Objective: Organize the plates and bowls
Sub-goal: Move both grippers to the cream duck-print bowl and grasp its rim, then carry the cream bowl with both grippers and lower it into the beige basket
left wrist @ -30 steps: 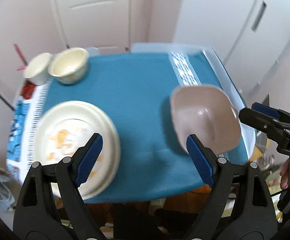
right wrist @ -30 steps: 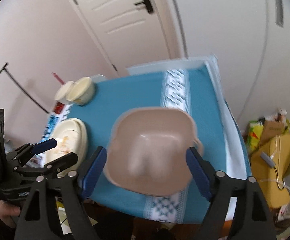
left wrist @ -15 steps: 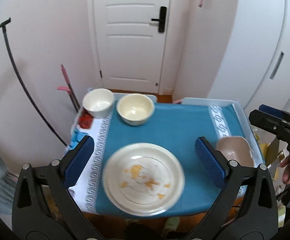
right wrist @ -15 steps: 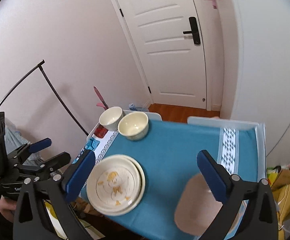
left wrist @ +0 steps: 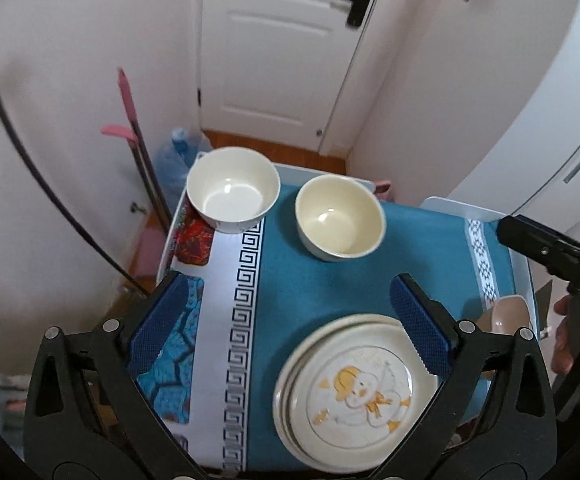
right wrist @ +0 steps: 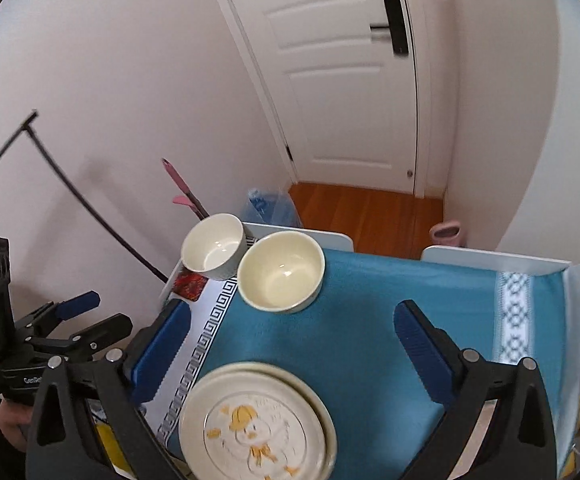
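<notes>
White walls and a shut door are closing in behind the small bench [left wrist: 442, 240], which is wearing a teal cloth [right wrist: 370, 320] with patterned bands. I am holding both grippers high above it, and neither is touching anything: the left gripper [left wrist: 290, 320] is hanging with its jaws spread wide and empty, and the right gripper [right wrist: 290, 352] is doing the same.

On the near side, the stacked plates [left wrist: 350, 396], the top one printed with a duck, are sitting close to the near edge. If I am coming down carelessly, I am risking nudging the stack off the bench or sliding the cloth with it. At the far left, the white bowl [left wrist: 233, 190] is sitting right at the corner, seemingly overhanging, so any tug on the cloth is threatening to tip it to the floor. The cream bowl [left wrist: 340, 222] is standing just beside it, safer. At the right edge, a pinkish dish [left wrist: 508, 314] is only partly showing, and I am judging it easy to knock with the right tool.
</notes>
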